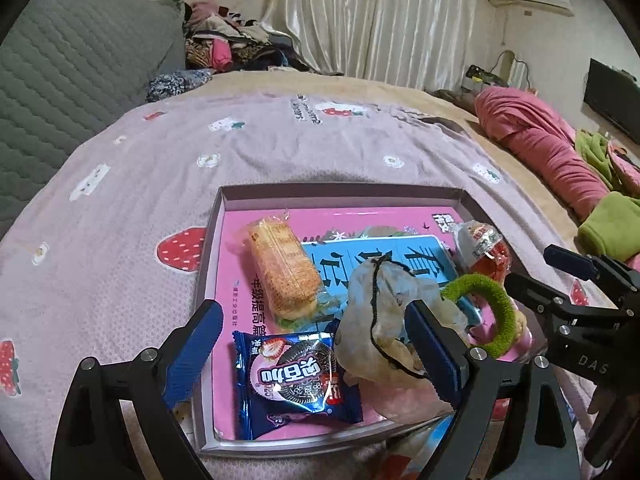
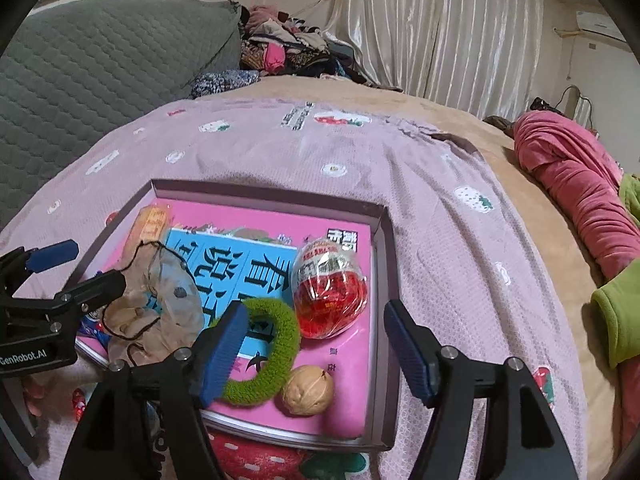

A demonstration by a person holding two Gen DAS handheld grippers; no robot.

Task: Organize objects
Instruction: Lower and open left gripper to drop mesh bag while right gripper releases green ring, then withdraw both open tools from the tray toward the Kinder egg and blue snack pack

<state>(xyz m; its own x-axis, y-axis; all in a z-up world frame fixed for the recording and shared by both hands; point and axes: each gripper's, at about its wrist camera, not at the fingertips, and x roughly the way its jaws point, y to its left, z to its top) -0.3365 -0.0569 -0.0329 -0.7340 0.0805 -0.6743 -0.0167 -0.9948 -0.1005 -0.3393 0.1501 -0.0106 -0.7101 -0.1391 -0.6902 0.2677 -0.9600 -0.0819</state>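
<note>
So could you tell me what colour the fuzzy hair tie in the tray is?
Green; the hair tie shows best in the right wrist view.

Soft, even indoor light fills both views, with no hard shadows. The pale curtain (image 1: pixel 380 20) shines with a satin sheen, and the wrapped egg (image 2: pixel 330 284) carries small glints. Fisheye bending curves the bed (image 1: pixel 120 208) strongly, and dark vignetting blackens the corners. Detail is slightly soft throughout.

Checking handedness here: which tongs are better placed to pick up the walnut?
Right. The right tongs stand open right above the walnut; the left tongs straddle the cookie packet.
</note>
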